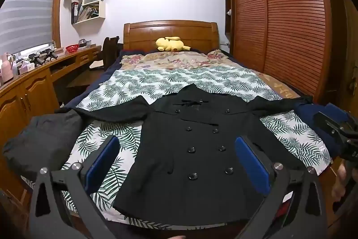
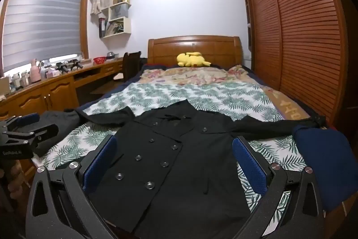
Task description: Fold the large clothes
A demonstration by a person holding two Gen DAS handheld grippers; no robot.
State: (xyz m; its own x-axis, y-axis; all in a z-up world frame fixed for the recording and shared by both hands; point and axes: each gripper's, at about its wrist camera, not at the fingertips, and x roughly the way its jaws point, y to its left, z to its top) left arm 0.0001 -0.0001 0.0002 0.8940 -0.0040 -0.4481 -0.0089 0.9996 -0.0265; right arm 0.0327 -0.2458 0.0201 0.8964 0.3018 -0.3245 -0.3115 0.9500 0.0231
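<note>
Nearest, the left gripper (image 1: 176,162) and the right gripper (image 2: 174,160) both hang above the foot edge of the bed (image 1: 290,127), each with its blue pads spread wide and nothing between them. Just beyond them a black coat (image 1: 190,149) lies flat on the leaf-print sheet, buttoned front up, hem at the foot edge and collar toward the headboard (image 1: 170,34). Its sleeves are stretched out sideways, one toward each side edge of the bed. A grey bundle (image 1: 40,140) sits at the left foot corner and a dark blue bundle (image 2: 324,162) at the right foot corner, near the sleeve ends. Farther off, a yellow plush toy (image 1: 171,44) rests by the headboard.

The coat looks thick and fairly heavy, soft but with stiffer collar and button panels, so it should drape slowly instead of sliding. Good holds are probably the sleeve cuffs or the shoulder seams, pinching both layers.
</note>
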